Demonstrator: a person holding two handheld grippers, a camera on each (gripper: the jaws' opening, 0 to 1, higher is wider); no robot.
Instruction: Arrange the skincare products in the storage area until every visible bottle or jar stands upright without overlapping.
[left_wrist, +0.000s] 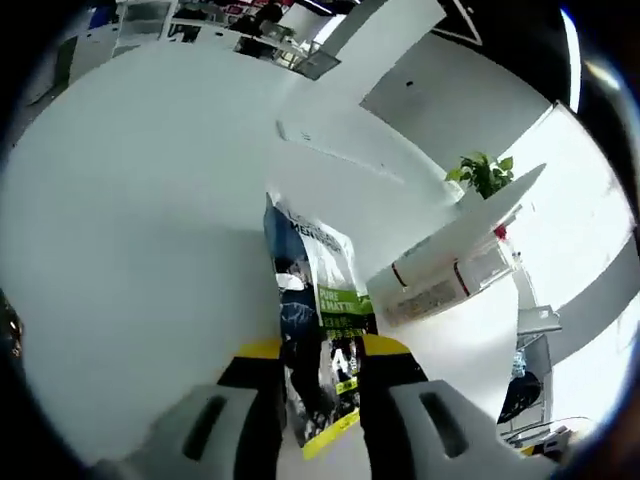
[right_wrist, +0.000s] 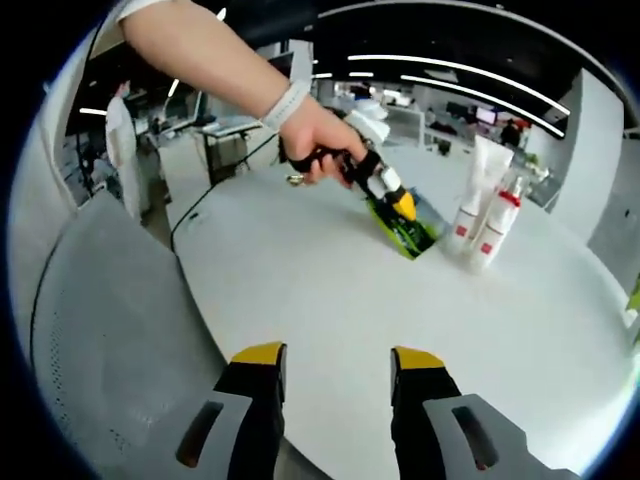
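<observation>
Left gripper view: my left gripper, yellow-tipped with grey moulded jaws, is clenched on a flat, glossy sachet printed in green, white and dark blue, at lower centre of the frame. Behind it the smooth white tabletop fills the left half. A potted plant sits at upper right beside a white counter.

Right gripper view: my right gripper hangs released at bottom centre, its jaws apart over bare table. At upper centre, a hand with a white wristband carries the left gripper, which presses the sachet against the table. Just right of it stand two white tubes with red bands, upright and touching. The round table's edge curves down the left; a grey perforated chair stands beside it. The centre of the tabletop lies open.
</observation>
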